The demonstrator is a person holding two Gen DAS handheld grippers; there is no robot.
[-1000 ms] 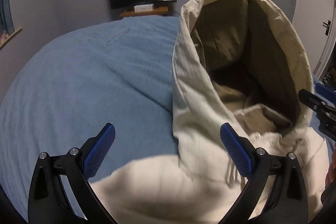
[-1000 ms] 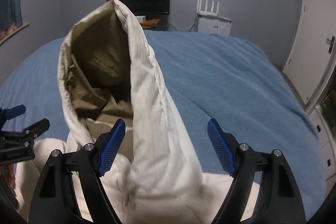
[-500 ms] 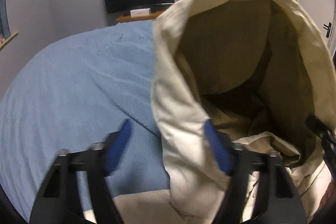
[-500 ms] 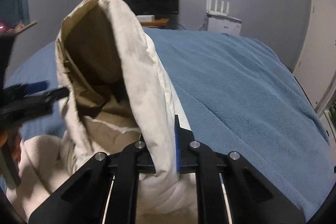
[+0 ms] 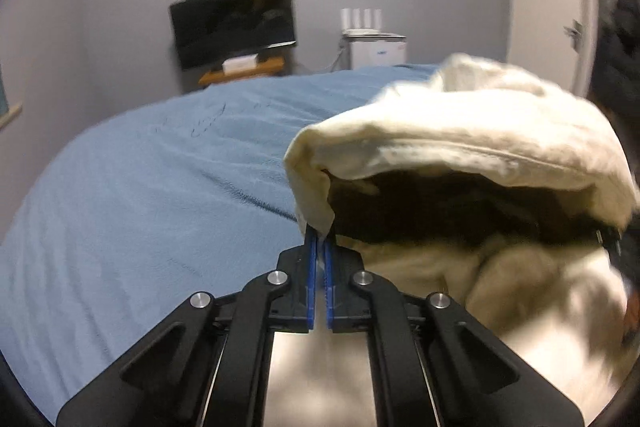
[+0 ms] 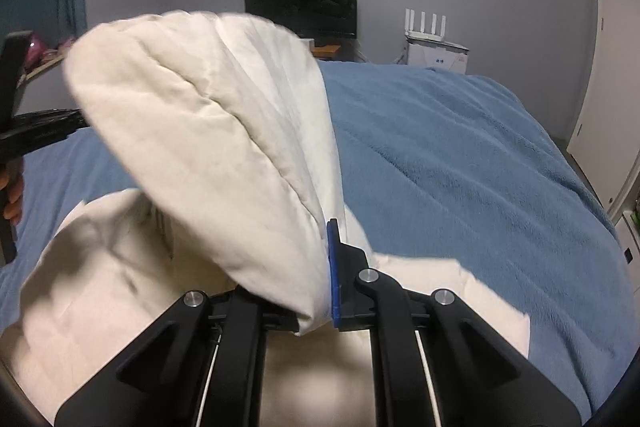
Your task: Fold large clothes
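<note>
On the bed: we see a cream hooded garment (image 6: 192,131) over a blue blanket (image 6: 460,155), toward its near edge.
Bed: the blanket covers the whole mattress and runs back to a grey wall.
Garment: its hood (image 5: 460,135) is lifted off the blanket, dark opening facing the left wrist camera; the body lies crumpled below it at the near edge.
Left gripper (image 5: 319,247): we find its 2 blue pads clenched together, pinching the lower left rim of the hood.
Right gripper (image 6: 326,267): its fingers are clamped on the hood's opposite edge; cloth hides 1 pad, the other blue pad (image 6: 333,267) presses against the fabric.
Hood between grippers: it arches up between the 2 grips, outer side toward the right wrist camera.
Far wall: a dark monitor (image 6: 300,5) and a white router (image 6: 426,25) stand past the far edge of the bed.
Focus: the garment looks blurred in both views.
</note>
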